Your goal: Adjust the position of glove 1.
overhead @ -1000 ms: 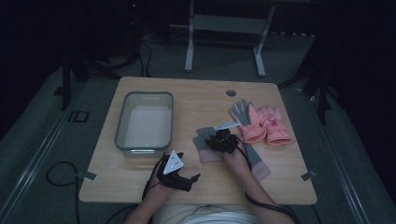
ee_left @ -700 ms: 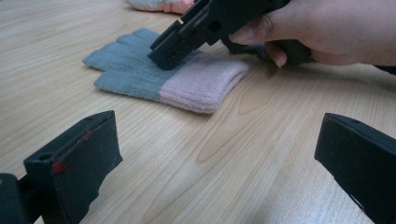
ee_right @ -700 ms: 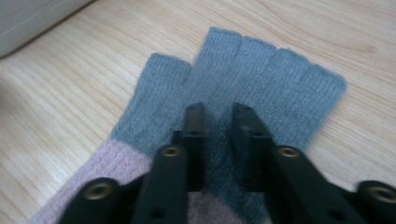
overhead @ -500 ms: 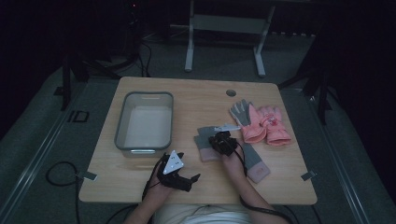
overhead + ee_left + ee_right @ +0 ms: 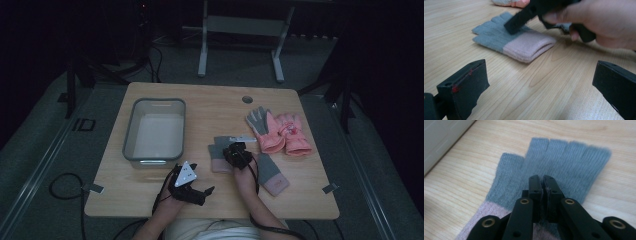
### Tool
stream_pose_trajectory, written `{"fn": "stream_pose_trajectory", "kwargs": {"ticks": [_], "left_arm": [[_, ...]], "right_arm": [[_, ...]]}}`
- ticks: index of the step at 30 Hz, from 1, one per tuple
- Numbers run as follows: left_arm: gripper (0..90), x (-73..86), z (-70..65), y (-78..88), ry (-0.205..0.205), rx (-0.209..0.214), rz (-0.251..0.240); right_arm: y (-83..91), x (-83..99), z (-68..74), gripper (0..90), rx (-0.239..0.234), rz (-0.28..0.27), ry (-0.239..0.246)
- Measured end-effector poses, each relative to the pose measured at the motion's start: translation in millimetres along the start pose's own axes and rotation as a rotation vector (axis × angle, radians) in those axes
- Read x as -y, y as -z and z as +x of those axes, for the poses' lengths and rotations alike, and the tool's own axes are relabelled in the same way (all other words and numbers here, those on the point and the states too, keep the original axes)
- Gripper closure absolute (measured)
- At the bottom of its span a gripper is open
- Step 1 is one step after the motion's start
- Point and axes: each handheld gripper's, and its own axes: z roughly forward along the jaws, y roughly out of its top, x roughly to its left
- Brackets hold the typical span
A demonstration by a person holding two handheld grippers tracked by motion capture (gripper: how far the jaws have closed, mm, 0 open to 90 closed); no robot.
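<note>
**Right hand-held gripper closed on grey glove at tabletop centre**

Compared with the frame one second earlier, the jaws of the right hand-held gripper [image 5: 543,181] have been brought together, a closing motion that is recent; the hand carrying it is seen at almost the same spot on the tabletop [image 5: 210,107]; the left hand-held gripper [image 5: 200,192] is found unchanged near the front edge.

In the right gripper view, the two black jaws are seen nearly touching, with a thin fold of knit fabric pinched between the pads; the grip is taken on the palm area of the grey glove [image 5: 564,165], just above its cuff. The left hand-held gripper is held wide apart, nothing being between its jaws; it is pointed across bare wood toward a second grey glove [image 5: 511,42], which lies flat beside the right hand.

The gripped glove is laid flat, fingers spread and pointing away from the person; it is knitted in ribbed grey with a pale pink cuff; it is located at the middle of the tabletop, right of the clear bin [image 5: 155,132] and left of the pink gloves [image 5: 285,132].
</note>
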Motion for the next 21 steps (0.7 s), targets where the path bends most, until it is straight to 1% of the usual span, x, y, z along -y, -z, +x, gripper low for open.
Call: {"fn": "stream_pose_trajectory", "kwargs": {"ticks": [1,3,4,6,8,9,10,11,14,15,17,19,20,21], "left_arm": [[0.0,0.0,0.1,-0.1,0.001,0.001,0.000],[0.0,-0.1,0.2,-0.1,0.002,0.002,0.001],[0.0,-0.1,0.1,-0.1,0.002,0.001,0.002],[0.0,0.0,-0.1,0.0,0.000,0.000,0.000],[0.0,0.0,0.1,-0.1,0.002,0.001,-0.001],[0.0,0.0,0.1,-0.2,0.004,0.001,-0.001],[0.0,-0.1,0.2,-0.2,0.005,0.002,0.001],[0.0,-0.1,0.2,-0.2,0.005,0.001,0.000],[0.0,-0.2,0.0,-0.3,0.003,-0.001,0.001],[0.0,-0.2,0.0,-0.3,0.003,-0.002,0.000],[0.0,-0.1,0.1,-0.2,0.004,-0.003,0.000],[0.0,-0.1,0.4,-0.3,0.006,-0.004,0.001],[0.0,-0.2,0.5,-0.3,0.006,-0.005,0.002],[0.0,-0.2,0.5,-0.3,0.006,-0.005,0.002]], "right_arm": [[0.1,1.2,-0.7,84.5,-0.003,-0.009,-0.006],[0.2,1.1,-1.0,83.4,-0.006,-0.009,-0.008],[2.4,-2.0,-1.6,77.8,-0.017,-0.006,-0.006],[8.6,-6.6,-3.3,76.3,-0.033,-0.026,-0.008],[18.0,-13.9,-5.7,75.0,-0.033,-0.051,0.020],[22.7,-17.6,-8.6,73.5,-0.045,-0.063,0.033],[27.6,-21.4,-12.0,73.4,-0.049,-0.068,0.039],[32.7,-24.8,-15.5,73.3,-0.042,-0.080,0.053],[48.0,-33.6,-28.0,70.9,-0.068,-0.096,0.088],[54.4,-35.6,-33.0,69.8,-0.076,-0.102,0.117],[63.1,-36.1,-41.3,69.8,-0.108,-0.104,0.147],[72.2,-34.5,-50.2,69.5,-0.136,-0.094,0.185],[76.4,-32.9,-54.5,69.6,-0.157,-0.088,0.197],[76.4,-32.9,-54.5,69.6,-0.157,-0.088,0.197]]}}
